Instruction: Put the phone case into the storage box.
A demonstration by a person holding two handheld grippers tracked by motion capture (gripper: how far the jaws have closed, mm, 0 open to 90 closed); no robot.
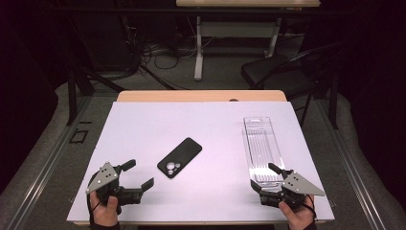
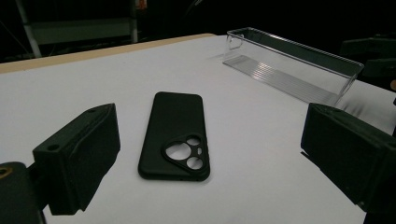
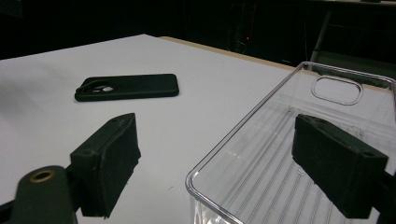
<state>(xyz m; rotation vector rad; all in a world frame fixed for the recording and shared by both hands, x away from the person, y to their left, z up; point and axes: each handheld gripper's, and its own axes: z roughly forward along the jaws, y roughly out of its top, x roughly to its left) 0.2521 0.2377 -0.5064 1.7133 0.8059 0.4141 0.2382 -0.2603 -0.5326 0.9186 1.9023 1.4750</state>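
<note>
Below, near the front edge of the white bench (image 1: 143, 124), both grippers rest in the person's hands with their jaws spread wide and nothing clamped. Left gripper (image 1: 139, 176), high view: held at the near left corner, its two black jaws parted and aimed toward the bench's middle; neither jaw touches anything. Left gripper view: the black phone case (image 2: 175, 135) lies flat between and beyond the two jaws, camera cut-out toward the gripper, apart from both. High view: the same phone case (image 1: 179, 157) lies near the middle of the bench, set on a slant, well apart from either gripper. Right gripper (image 1: 265, 178), high view: held at the near right corner, jaws open at the near end of the clear plastic tray (image 1: 258, 143), a long, narrow, ribbed box that runs away from the person along the right side of the bench. Right gripper view: one jaw stands outside the tray's (image 3: 261, 154) long wall over bare bench, the other over the tray's inside, so the near rim corner falls between them; whether either jaw touches the plastic cannot be told. Phone case (image 3: 127, 87), right gripper view: lying farther off, clear of the tray.
</note>
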